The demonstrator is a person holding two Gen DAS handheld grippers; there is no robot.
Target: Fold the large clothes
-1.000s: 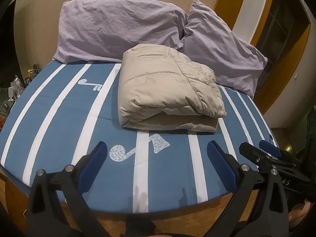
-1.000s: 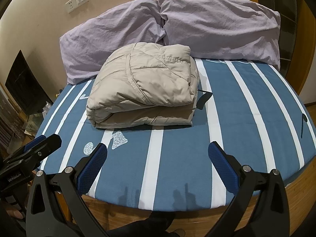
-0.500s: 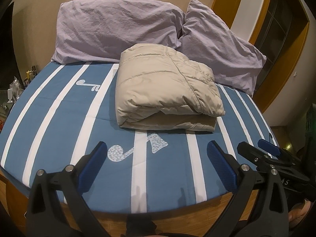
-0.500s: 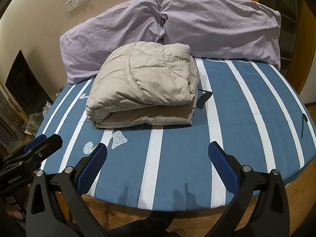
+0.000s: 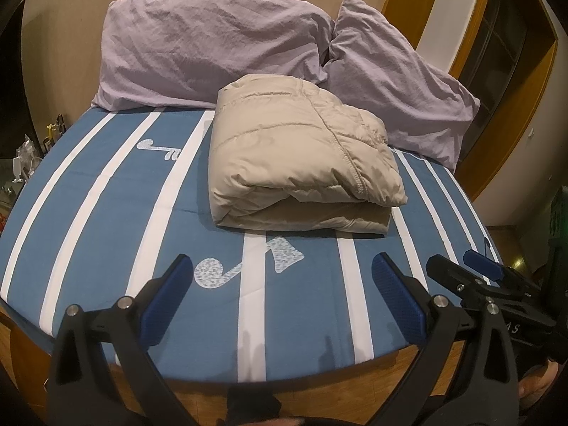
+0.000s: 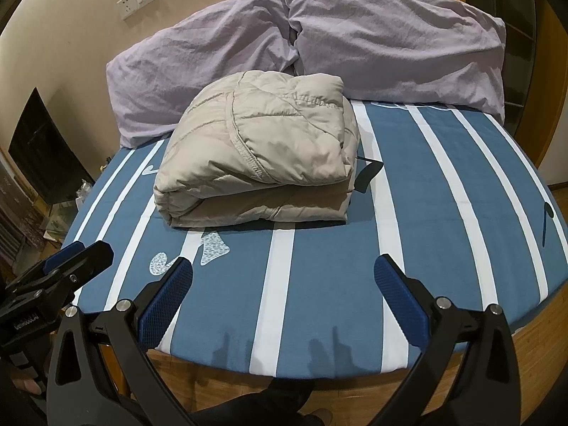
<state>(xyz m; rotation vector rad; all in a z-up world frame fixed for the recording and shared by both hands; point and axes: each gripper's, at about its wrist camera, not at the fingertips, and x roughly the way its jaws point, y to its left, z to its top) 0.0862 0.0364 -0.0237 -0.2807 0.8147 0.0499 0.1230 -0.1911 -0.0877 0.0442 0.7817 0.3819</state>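
A beige padded jacket (image 5: 298, 163) lies folded into a thick bundle in the middle of the blue and white striped bed (image 5: 106, 213); it also shows in the right wrist view (image 6: 259, 152). My left gripper (image 5: 282, 298) is open and empty, held over the bed's near edge, well short of the jacket. My right gripper (image 6: 284, 301) is open and empty at the same edge. The right gripper appears at the right of the left wrist view (image 5: 486, 284), and the left gripper at the left of the right wrist view (image 6: 60, 269).
Two lilac pillows (image 5: 213, 56) (image 5: 397, 85) lean against the wall behind the jacket. The wooden bed frame (image 6: 543, 319) runs below the mattress. A dark screen and cluttered shelf (image 6: 46, 163) stand left of the bed. A wooden door frame (image 5: 511, 106) is at the right.
Both grippers have shifted very slightly; the jacket sits a touch lower and closer in the left view. Jacket and jaws are otherwise unchanged.
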